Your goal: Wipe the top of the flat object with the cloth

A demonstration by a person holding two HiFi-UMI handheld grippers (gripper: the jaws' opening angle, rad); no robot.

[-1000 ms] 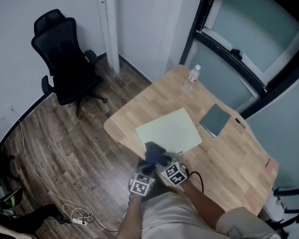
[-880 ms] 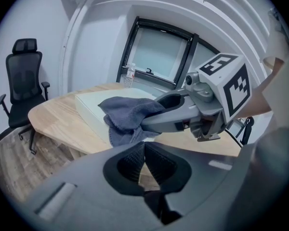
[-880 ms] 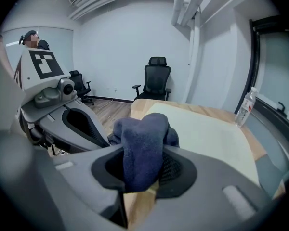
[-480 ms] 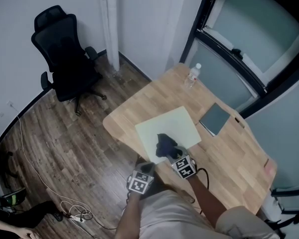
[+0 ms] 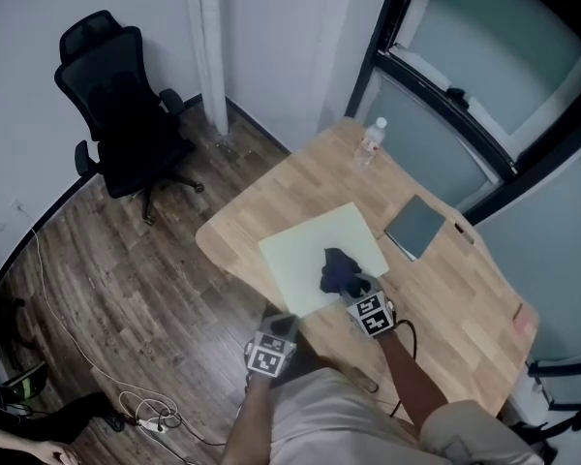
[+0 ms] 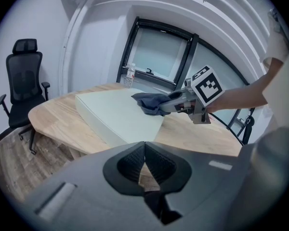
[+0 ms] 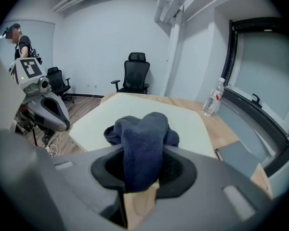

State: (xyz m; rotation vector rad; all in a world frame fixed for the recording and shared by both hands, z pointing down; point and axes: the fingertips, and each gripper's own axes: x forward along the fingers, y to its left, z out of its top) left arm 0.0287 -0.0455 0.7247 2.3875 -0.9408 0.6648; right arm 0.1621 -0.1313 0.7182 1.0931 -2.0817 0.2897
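A pale green flat board lies on the wooden table, its near corner over the table's edge. A dark blue cloth rests on the board's near right part, and my right gripper is shut on the cloth. The board spreads out ahead of that gripper. My left gripper hangs off the table's near edge, below the board, jaws shut with nothing between them. From it, the board and the right gripper with the cloth show ahead.
A grey notebook lies right of the board. A water bottle stands at the table's far corner. A black office chair stands on the wood floor to the left. Cables lie on the floor. A person stands far back.
My right gripper has carried the cloth from the board's near left edge rightward and farther onto the board. The left gripper has dropped back off the table edge.
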